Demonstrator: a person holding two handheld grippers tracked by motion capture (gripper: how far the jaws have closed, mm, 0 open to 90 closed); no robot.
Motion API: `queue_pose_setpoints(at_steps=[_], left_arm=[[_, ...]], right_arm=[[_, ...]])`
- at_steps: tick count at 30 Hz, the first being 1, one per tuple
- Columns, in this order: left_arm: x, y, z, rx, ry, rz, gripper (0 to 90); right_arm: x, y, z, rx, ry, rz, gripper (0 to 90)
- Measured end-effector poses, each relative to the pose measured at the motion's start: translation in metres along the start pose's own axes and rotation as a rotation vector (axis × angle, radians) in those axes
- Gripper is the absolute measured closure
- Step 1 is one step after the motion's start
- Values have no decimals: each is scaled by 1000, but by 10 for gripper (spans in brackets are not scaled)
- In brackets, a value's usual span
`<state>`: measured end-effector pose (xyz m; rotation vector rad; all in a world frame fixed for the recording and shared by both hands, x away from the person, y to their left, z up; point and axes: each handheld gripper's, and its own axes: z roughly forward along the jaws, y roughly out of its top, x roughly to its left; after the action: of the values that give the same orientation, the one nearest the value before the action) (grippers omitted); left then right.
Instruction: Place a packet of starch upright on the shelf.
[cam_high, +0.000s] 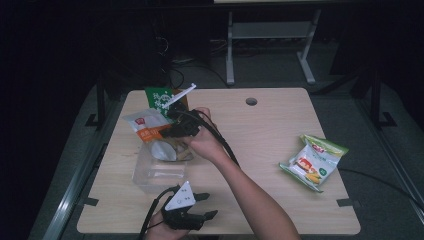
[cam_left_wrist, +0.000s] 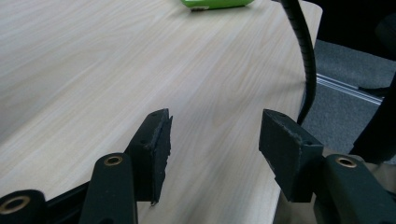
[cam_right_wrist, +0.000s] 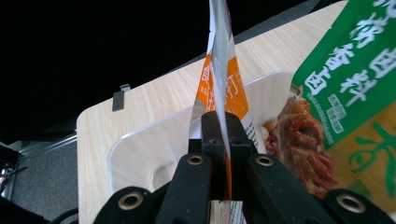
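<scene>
The table (cam_high: 280, 130) lies under both tongs, and a clear tub (cam_high: 157, 172) sits below the right tongs (cam_right_wrist: 223, 140). Those are clenched on an orange-and-white packet (cam_right_wrist: 219, 84), a green packet (cam_right_wrist: 355, 84) just beside. The left tongs (cam_left_wrist: 215, 140) gape, empty, over bare wood.

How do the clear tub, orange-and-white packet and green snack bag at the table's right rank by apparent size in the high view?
1. clear tub, largest.
2. and 3. green snack bag and orange-and-white packet: look alike, and the right gripper hides part of the packet, so unranked.
</scene>
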<state>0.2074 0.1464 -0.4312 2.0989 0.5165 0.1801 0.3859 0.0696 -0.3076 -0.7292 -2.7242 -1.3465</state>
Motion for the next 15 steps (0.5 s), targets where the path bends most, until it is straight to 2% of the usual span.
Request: queue_pose_setpoints(at_steps=[7,12,15], left_arm=[[-1,0,1,9,-5,9,424],[-2,-1,1,7,-10,-2,424],[-1,-1,1,1,-8,2,424]], right_arm=[[-2,1,26,-16,28,45,900],[-5,-8,43,-28,57,68,900],[-7,-15,50,-13,47,75,900]])
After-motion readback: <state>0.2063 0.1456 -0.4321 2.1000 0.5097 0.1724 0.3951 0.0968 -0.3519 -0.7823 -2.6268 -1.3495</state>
